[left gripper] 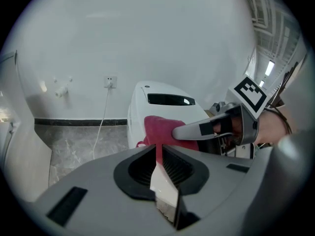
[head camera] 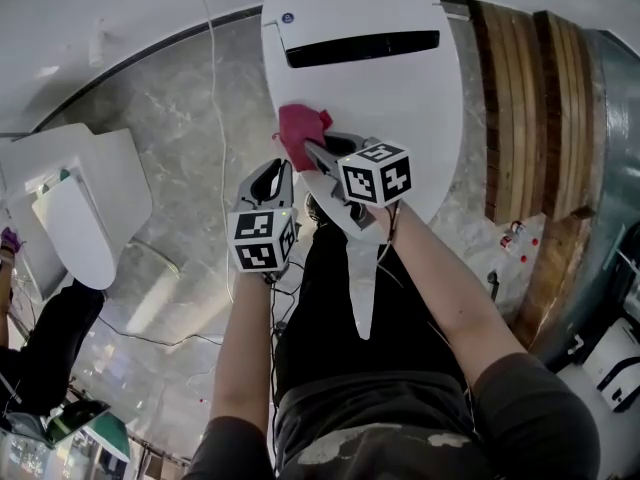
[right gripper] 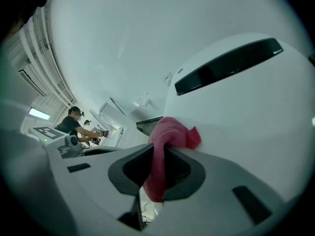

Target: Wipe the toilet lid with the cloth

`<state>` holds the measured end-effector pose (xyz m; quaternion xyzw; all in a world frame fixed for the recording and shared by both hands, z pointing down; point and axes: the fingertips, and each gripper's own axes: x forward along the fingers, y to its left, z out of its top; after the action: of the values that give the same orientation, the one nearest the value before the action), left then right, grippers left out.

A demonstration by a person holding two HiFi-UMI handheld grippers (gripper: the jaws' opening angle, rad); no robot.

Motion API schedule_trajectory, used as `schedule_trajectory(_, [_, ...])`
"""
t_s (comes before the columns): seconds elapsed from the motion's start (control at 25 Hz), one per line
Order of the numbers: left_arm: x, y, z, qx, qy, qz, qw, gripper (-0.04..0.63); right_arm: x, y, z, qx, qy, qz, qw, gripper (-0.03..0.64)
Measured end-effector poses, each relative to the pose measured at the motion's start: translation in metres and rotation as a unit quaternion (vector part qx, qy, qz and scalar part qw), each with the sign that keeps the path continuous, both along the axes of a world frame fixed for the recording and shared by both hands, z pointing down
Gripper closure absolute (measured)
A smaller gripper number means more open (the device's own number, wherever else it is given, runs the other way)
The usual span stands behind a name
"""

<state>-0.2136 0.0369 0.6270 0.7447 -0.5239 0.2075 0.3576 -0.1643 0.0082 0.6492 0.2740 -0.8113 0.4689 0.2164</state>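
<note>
**Toilet lid (head camera: 400, 98) with the cloth (head camera: 300, 128) lying on it**

The white lid is lying closed, and the pink cloth is resting on its left part, below the dark slot (head camera: 362, 48). The right tongs (head camera: 312, 154) are clenching a fold of the cloth and holding it on the lid. The left tongs (head camera: 278, 170) are hanging just beside the lid's left edge, over the grey marbled floor (head camera: 170, 168), with jaws drawn nearly together on nothing.

You're in a bathroom-like room: a white toilet (head camera: 400, 118) at upper centre, a second toilet (head camera: 75, 230) at left, and a grey marble floor (head camera: 185, 133).
</note>
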Motion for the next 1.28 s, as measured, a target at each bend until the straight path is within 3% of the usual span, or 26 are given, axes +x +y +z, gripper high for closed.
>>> schedule_trajectory(0.24, [0.041,0.008,0.002,-0.003,0.011,0.030,0.9995,0.549,0.054,-0.007,0.003,0.015,0.026,0.010,0.999,0.568])
schedule_trajectory(0.56, [0.130,0.006,-0.002,-0.005,0.019,0.065,0.9977,0.549,0.183,-0.022,0.007,0.008,0.046,0.093,0.995,0.568])
schedule_trajectory(0.92, [0.232,0.005,-0.003,-0.005,0.022,0.080,0.9965,0.549,0.321,-0.028,0.018,-0.004,0.064,0.145,0.987,0.568])
schedule_trajectory(1.08, [0.249,0.010,-0.012,-0.006,0.028,0.064,0.9975,0.549,0.345,-0.021,0.016,-0.002,0.071,0.132,0.989,0.568])
schedule_trajectory(1.28, [0.237,0.018,-0.018,-0.007,0.029,0.067,0.9973,0.549,0.334,-0.010,-0.002,0.010,0.072,0.113,0.991,0.568])
